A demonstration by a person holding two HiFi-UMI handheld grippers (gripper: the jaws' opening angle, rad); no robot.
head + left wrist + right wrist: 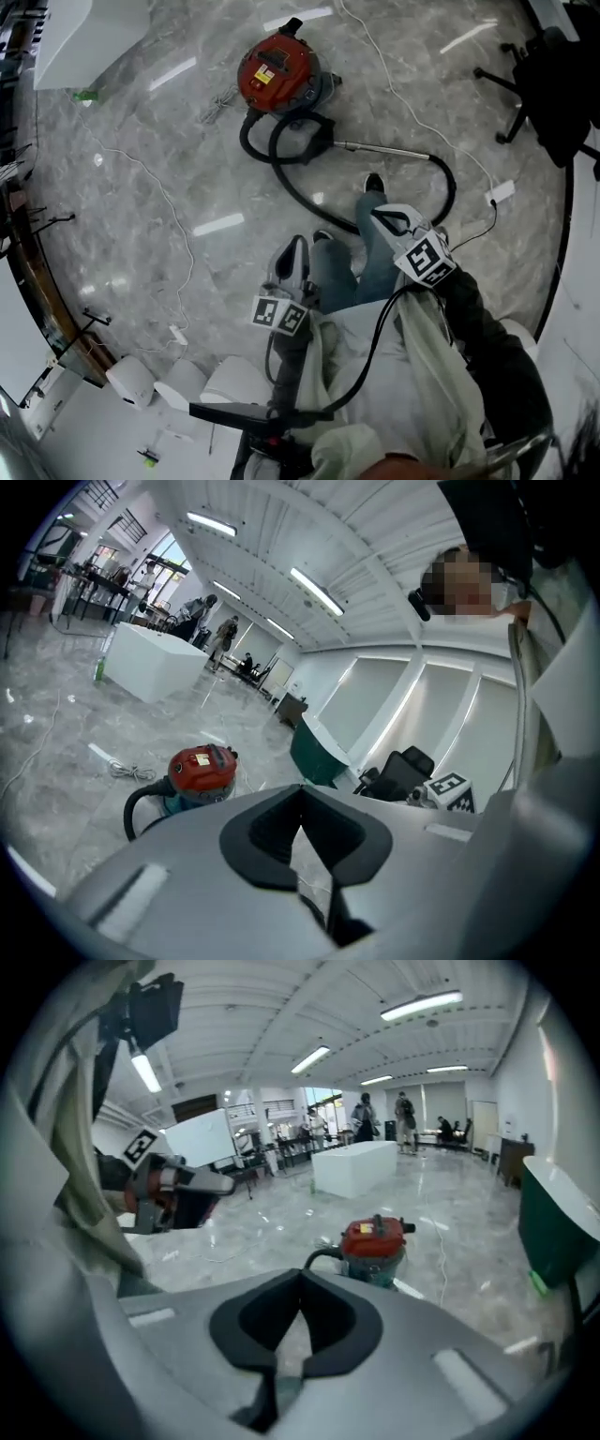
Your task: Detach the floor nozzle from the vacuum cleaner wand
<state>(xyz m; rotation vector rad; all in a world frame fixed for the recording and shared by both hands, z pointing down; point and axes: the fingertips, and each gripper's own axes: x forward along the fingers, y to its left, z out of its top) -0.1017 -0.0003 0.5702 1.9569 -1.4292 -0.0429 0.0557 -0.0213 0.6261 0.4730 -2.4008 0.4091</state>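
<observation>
Both tongs are closed, with nothing held. The dark pads of the left gripper [302,789] are brought together at the tip, and the right gripper [300,1275] is shown the same way. Both are held above the floor, well apart from the wand [384,149]. That wand, a slim chrome tube, is laid flat on the polished grey stone floor [169,187] near the red canister [277,67], with the black ribbed hose [300,192] looped around it. The floor nozzle cannot be picked out with certainty; a bulky black fitting [314,136] at the wand's end nearest the canister may be it. The tube is judged to be stiff, light and smooth, so it is likely to slip under the pads unless it is gripped squarely across its width. The nozzle is expected to be hard moulded plastic, light and not fragile, probably held on by a push fit. One hold would best be taken on the tube close to the joint and the other on the nozzle's neck, so that the pull runs along the tube. The hose is soft and springy and may drag, while the canister — rounded, with a glossy lid — looks the heaviest part.
</observation>
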